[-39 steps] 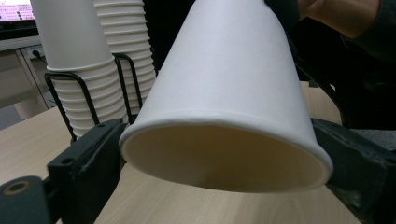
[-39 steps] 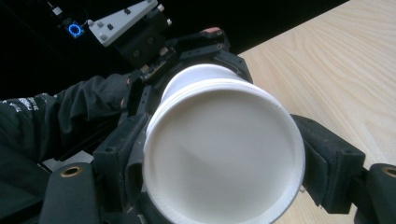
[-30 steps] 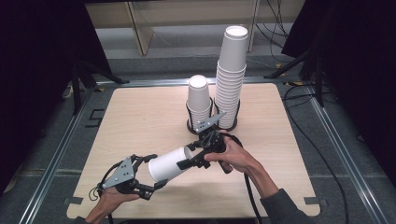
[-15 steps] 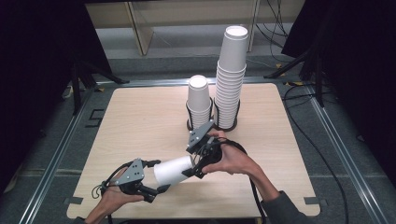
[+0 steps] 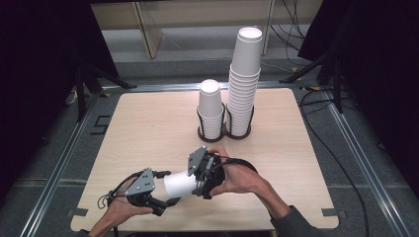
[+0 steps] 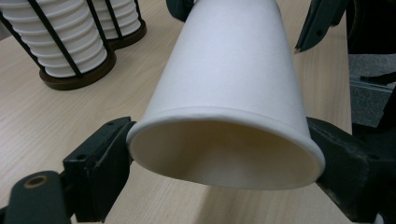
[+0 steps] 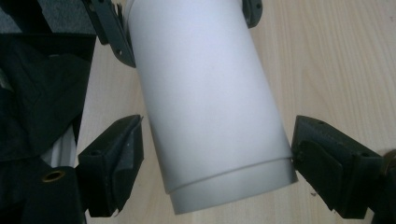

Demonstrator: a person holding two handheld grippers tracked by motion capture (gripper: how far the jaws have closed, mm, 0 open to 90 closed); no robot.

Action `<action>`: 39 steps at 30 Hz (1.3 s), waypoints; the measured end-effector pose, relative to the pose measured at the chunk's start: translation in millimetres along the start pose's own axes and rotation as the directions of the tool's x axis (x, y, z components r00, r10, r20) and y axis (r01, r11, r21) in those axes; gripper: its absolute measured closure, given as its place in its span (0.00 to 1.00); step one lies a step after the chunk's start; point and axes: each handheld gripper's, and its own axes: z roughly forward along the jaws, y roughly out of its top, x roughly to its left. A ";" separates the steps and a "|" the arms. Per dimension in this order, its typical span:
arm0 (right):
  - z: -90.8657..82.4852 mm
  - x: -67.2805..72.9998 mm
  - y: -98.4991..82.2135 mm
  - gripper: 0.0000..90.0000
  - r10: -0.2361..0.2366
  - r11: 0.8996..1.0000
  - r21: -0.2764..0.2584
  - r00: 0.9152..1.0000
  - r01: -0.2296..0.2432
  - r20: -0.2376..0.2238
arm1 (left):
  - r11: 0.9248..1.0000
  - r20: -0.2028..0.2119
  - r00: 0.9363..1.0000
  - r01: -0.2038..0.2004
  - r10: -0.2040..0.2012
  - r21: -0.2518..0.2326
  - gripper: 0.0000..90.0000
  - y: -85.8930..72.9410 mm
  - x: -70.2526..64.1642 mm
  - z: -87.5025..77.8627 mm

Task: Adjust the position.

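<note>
A white paper cup (image 5: 177, 185) lies on its side just above the table's near edge, between my two grippers. My left gripper (image 5: 167, 193) is shut on its rim end. In the left gripper view both black jaws press the rim of the cup (image 6: 224, 93) into an oval around my left gripper (image 6: 224, 158). My right gripper (image 5: 191, 178) comes from the right and straddles the base end. In the right gripper view the cup (image 7: 210, 107) lies between the wide jaws of my right gripper (image 7: 217, 154); a thin gap shows at the left jaw, so it is open.
Two stacks of white cups stand in black wire holders at the table's middle back: a short stack (image 5: 211, 111) and a tall stack (image 5: 243, 84). The short stack (image 6: 60, 42) is beyond the cup in the left gripper view. Bare wooden table (image 5: 148, 123) lies to the left; cables run at the right.
My right gripper has moved down and left along the cup toward my left gripper, and its jaws now sit around the cup's base. My left gripper has kept its place and its hold.
</note>
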 end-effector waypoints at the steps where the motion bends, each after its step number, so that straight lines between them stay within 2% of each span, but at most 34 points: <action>1: 0.9 2.0 0.1 0.21 0.009 1.000 0.011 1.000 -0.009 0.010 | 1.000 0.004 1.000 -0.005 0.005 -0.005 0.14 -0.1 0.4 -0.1; 2: 2.7 1.2 0.7 0.20 -0.018 1.000 0.010 1.000 0.018 0.000 | 1.000 0.008 1.000 0.000 0.000 -0.013 0.14 -0.2 0.2 0.1; 6: 6.1 0.9 -0.7 0.21 -0.037 0.999 0.026 0.999 0.037 -0.005 | 1.000 0.016 1.000 -0.002 0.002 -0.012 0.14 -0.3 1.2 -1.3; 7: 7.0 -0.6 -1.4 0.21 -0.057 0.998 0.026 0.998 0.057 -0.005 | 1.000 0.015 1.000 -0.008 0.008 -0.009 0.14 -0.1 1.7 -2.1; 8: 6.7 0.0 -1.6 0.21 -0.045 0.999 0.021 0.999 0.046 -0.014 | 1.000 0.023 1.000 0.003 -0.002 -0.025 0.14 -0.2 0.7 -1.3; 9: 7.5 0.9 -1.7 0.21 -0.037 0.999 0.020 0.999 0.037 -0.015 | 1.000 0.028 1.000 -0.006 0.007 -0.028 0.15 -0.1 0.8 -1.4; 13: 11.2 0.4 -0.7 0.21 -0.075 0.997 0.016 0.997 0.076 -0.027 | 1.000 0.032 0.999 -0.021 0.022 -0.021 0.16 1.5 -0.6 -2.5; 14: 12.1 2.0 -0.2 0.21 -0.070 0.997 0.023 0.997 0.071 -0.029 | 1.000 0.034 0.999 -0.024 0.025 -0.020 0.16 1.8 -0.9 -2.4; 15: 13.1 1.9 0.3 0.20 -0.093 0.995 0.025 0.995 0.094 -0.018 | 0.999 0.034 0.999 -0.028 0.028 -0.017 0.16 2.0 -0.7 -2.6; 16: 14.5 2.8 -0.1 0.20 -0.082 0.996 0.037 0.996 0.083 -0.026 | 0.999 0.037 0.999 -0.027 0.028 -0.017 0.16 2.1 -0.6 -2.7; 21: 17.0 3.5 0.0 0.22 -0.111 0.992 0.051 0.993 0.112 -0.036 | 0.999 0.045 0.999 -0.024 0.026 -0.043 0.15 4.0 -1.4 -3.7; 22: 17.4 3.0 0.0 0.23 -0.120 0.991 0.054 0.992 0.122 -0.034 | 0.999 0.040 0.999 -0.036 0.037 -0.028 0.15 4.8 -1.1 -5.0; 25: 17.6 2.8 -0.1 0.24 -0.122 0.991 0.054 0.992 0.123 -0.038 | 0.999 0.039 0.999 -0.030 0.032 -0.035 0.15 4.0 -1.4 -3.7; 28: 18.6 3.4 -0.1 0.24 -0.119 0.991 0.060 0.992 0.122 -0.047 | 0.999 0.033 0.999 -0.042 0.042 -0.011 0.15 4.5 -1.7 -3.7; 29: 18.6 3.1 0.4 0.24 -0.136 0.988 0.064 0.990 0.138 -0.037 | 0.999 0.032 0.998 -0.044 0.045 -0.009 0.15 4.6 -1.9 -3.3; 30: 19.7 3.8 0.1 0.24 -0.122 0.990 0.072 0.992 0.125 -0.040 | 0.999 0.032 0.999 -0.041 0.042 -0.008 0.15 4.5 -2.5 -2.9; 32: 20.5 3.1 0.6 0.25 -0.147 0.986 0.077 0.988 0.150 -0.036 | 0.999 0.035 0.999 -0.037 0.037 -0.011 0.15 3.9 -3.2 -1.8; 33: 19.5 7.9 -0.4 0.25 -0.071 0.991 0.109 0.997 0.075 -0.038 | 0.999 0.033 0.999 -0.042 0.042 -0.002 0.15 3.8 -2.9 -2.3; 34: 21.5 2.9 0.5 0.25 -0.153 0.985 0.079 0.988 0.155 -0.037 | 0.999 0.033 0.999 -0.042 0.042 -0.009 0.15 3.2 -2.7 -1.6; 36: 21.7 4.2 -0.4 0.25 -0.117 0.989 0.084 0.992 0.121 -0.048 | 0.999 0.039 0.999 -0.035 0.036 -0.006 0.13 3.1 -1.6 -1.9; 37: 21.9 3.3 -0.8 0.25 -0.119 0.989 0.084 0.992 0.122 -0.047 | 0.999 0.037 0.999 -0.031 0.032 -0.013 0.13 3.0 -1.3 -1.8; 38: 22.9 1.3 -1.0 0.25 -0.141 0.987 0.069 0.989 0.144 -0.051 | 0.999 0.039 0.999 -0.018 0.019 -0.028 0.12 2.9 -1.6 -1.4; 39: 22.2 1.7 -1.4 0.25 -0.128 0.989 0.073 0.991 0.131 -0.050 | 0.999 0.039 0.999 -0.015 0.017 -0.040 0.11 2.6 -0.8 -1.3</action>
